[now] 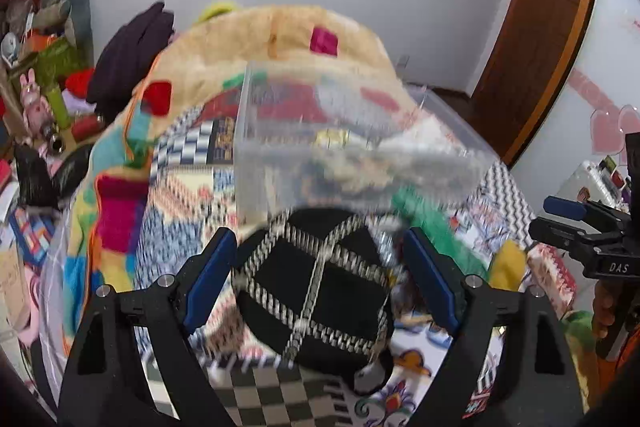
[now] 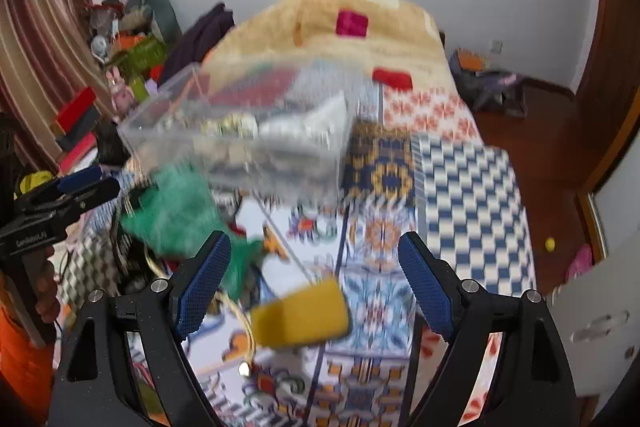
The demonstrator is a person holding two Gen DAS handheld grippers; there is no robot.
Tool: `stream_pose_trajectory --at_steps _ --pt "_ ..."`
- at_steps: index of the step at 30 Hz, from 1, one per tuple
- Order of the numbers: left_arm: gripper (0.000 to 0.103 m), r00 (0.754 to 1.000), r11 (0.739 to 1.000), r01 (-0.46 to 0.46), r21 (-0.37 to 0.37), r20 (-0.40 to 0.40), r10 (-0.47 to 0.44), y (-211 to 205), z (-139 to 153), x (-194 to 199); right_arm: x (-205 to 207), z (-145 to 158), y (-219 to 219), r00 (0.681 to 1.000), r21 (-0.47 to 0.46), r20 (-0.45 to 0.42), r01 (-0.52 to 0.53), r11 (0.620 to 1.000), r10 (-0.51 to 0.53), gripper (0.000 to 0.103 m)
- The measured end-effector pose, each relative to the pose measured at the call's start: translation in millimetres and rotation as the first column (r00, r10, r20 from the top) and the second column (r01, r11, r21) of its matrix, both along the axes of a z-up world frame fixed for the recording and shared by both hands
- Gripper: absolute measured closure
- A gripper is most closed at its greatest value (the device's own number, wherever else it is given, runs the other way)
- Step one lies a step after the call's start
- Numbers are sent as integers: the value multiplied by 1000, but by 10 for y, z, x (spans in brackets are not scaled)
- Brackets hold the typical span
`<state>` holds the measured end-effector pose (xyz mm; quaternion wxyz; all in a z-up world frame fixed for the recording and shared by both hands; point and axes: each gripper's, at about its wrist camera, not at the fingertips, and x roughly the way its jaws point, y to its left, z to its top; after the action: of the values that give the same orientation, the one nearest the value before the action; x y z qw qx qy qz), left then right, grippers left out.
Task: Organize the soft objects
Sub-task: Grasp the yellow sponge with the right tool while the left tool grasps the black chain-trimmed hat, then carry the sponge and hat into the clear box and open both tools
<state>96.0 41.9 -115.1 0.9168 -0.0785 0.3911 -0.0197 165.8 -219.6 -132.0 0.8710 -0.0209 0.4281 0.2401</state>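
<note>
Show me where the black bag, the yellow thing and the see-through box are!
black bag (image 1: 316, 291): left wrist view, middle of its quilted front.
yellow thing (image 2: 300, 315): right wrist view, centre of its yellow face.
see-through box (image 2: 240, 135): right wrist view, its clear front wall.

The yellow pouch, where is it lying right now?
In the right wrist view the yellow pouch lies on the patterned bedspread, low between the open jaws and nearer the left one, just below the green cloth and the clear plastic box.

Black pouch (image 1: 316, 287) with silver lattice, yellow sponge (image 2: 302, 315), green cloth (image 2: 176, 215), clear plastic box (image 1: 320, 143), multicoloured patchwork bedspread (image 2: 464, 187)
</note>
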Motion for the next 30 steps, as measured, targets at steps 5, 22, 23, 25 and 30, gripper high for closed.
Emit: stream_pose_trajectory --at_steps 5,22,23,25,30 --pt "25 999 1000 12 -13 -30 -13 -63 -173 -83 -81 -304 -15 995 -1 -102 -22 1000 22 22" --pt "87 999 998 37 -42 -16 -38 -74 -208 -218 -199 -352 72 995 -17 -85 -57 998 55 50" --pt "88 999 999 33 -42 -9 -34 -65 -185 -237 -220 -323 81 996 -16 -76 -57 998 55 50" --pt "92 1000 999 28 -44 4 -28 -44 -135 -273 -229 -254 70 997 -15 -51 -55 998 54 50" --pt "95 999 999 -8 -47 47 10 36 27 -324 -223 -44 77 999 14 4 -52 999 52 50"
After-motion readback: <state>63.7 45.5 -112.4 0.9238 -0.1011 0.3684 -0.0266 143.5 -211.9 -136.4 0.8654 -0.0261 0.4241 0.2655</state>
